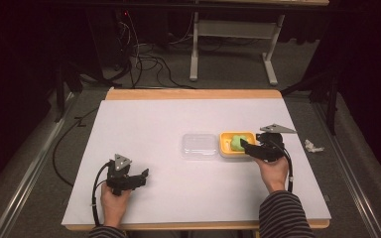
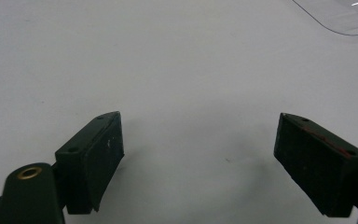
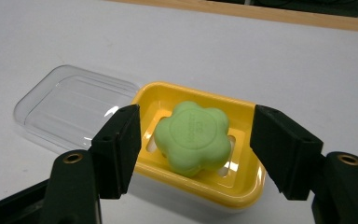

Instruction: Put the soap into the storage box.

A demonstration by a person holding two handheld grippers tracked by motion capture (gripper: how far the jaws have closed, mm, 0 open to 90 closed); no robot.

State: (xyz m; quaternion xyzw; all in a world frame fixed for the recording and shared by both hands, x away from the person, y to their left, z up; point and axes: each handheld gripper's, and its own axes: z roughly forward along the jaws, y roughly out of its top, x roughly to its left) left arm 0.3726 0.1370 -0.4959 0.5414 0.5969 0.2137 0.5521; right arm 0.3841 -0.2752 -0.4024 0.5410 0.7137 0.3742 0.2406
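Observation:
A green flower-shaped soap [image 3: 193, 137] lies in a yellow soap dish [image 3: 242, 193] right of the table's middle. Just left of the dish, a clear plastic lid [image 3: 70, 112] rests flat on the white table top. My right gripper [image 3: 196, 114] hovers at the dish's near side; its jaws stand on either side of the soap with a gap on each side. From above, this right gripper [image 1: 243, 145] reaches over the dish [image 1: 228, 151] toward the soap [image 1: 236, 142]. My left gripper [image 1: 144, 176] rests open at the front left, nothing between its jaws [image 2: 200, 116].
A corner of the clear lid [image 2: 349, 16] shows far ahead of the left gripper. A crumpled white scrap [image 1: 313, 146] lies off the table's right edge. A white stand [image 1: 235, 29] and cables sit on the floor beyond the table's wooden far edge [image 1: 193, 94].

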